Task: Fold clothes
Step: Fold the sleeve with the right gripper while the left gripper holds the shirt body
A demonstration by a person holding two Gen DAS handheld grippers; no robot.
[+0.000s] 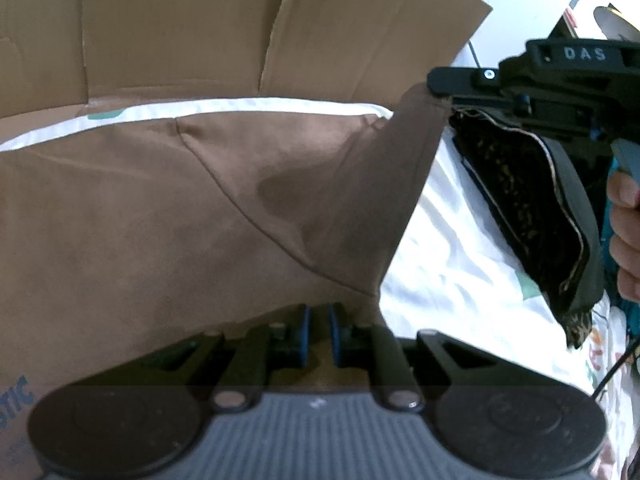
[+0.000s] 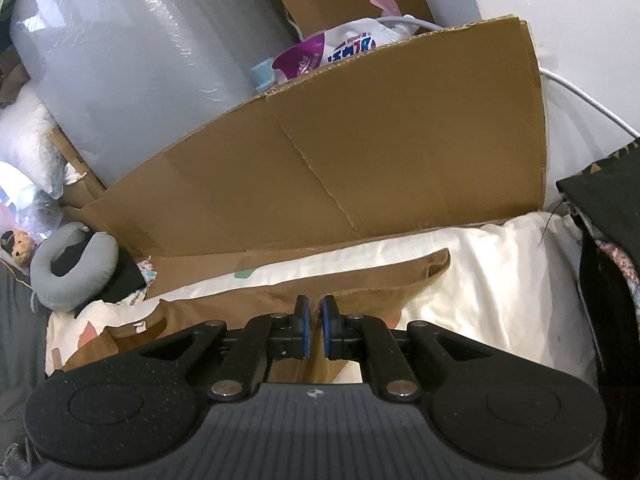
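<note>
Left claw (image 1: 319,334): nearly closed, pinching the near edge of the brown shirt.
Right claw (image 2: 316,330): nearly closed, holding a corner of the shirt up in the air.
Brown shirt (image 1: 160,216): spread on the white sheet, one corner pulled up into a point.
White sheet (image 1: 452,248): under the shirt.
Dark clothes (image 1: 532,208): piled beside the shirt.
Hand (image 1: 626,236): holds the right claw's handle.
Cardboard (image 2: 360,152): stands behind the sheet.
</note>
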